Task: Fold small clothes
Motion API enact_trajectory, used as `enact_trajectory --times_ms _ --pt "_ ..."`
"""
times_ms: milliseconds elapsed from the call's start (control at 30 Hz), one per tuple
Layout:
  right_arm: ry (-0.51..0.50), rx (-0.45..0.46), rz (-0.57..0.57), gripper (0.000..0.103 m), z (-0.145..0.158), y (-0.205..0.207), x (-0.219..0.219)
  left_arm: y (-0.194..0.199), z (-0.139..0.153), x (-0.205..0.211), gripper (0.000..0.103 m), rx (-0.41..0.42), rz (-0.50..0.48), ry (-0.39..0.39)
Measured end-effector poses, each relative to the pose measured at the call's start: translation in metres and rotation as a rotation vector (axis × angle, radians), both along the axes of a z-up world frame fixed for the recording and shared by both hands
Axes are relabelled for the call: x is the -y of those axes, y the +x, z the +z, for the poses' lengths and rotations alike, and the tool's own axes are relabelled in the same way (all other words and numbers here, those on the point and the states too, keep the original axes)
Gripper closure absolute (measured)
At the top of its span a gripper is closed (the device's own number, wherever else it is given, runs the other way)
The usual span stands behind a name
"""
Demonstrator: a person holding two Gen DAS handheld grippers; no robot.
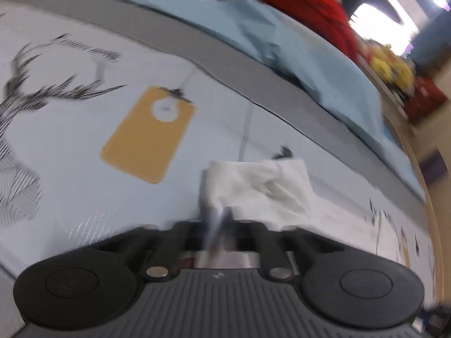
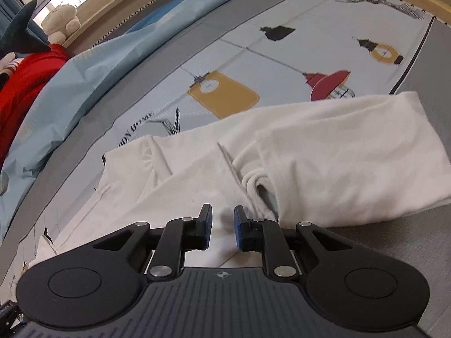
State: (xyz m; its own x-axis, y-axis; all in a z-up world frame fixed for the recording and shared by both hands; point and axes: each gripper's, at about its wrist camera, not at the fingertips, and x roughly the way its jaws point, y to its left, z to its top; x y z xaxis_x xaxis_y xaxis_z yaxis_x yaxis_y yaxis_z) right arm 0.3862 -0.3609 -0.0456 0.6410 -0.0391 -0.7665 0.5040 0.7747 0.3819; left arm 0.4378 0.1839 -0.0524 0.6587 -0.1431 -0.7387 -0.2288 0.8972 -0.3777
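While the printed bedsheet (image 2: 282, 56) is carrying the white garment (image 2: 324, 163), lying partly folded and bunched at its middle, a fold is seemingly being made. The left gripper (image 1: 218, 225), blurred, is apparently pinching a raised corner of it; the right gripper (image 2: 222, 225) is hovering part-open, holding nothing, and probably needs an edge next.

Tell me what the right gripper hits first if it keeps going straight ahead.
Most likely the white garment: the right gripper, jaws open, points along the cloth spread just ahead of it. Whether it already touches is unclear.
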Motion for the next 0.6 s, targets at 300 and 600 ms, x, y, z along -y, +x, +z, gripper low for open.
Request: enact_trajectory --times_ms 300,600 --pt "-0.018 0.020 -0.055 0.086 0.011 -0.009 0.015 -0.016 0.040 0.013 0.082 -0.008 0.085 0.260" --pt "0.006 0.054 -0.107 0.086 0.029 -0.025 0.032 -0.059 0.007 0.037 0.100 -0.240 -0.127 0.276"
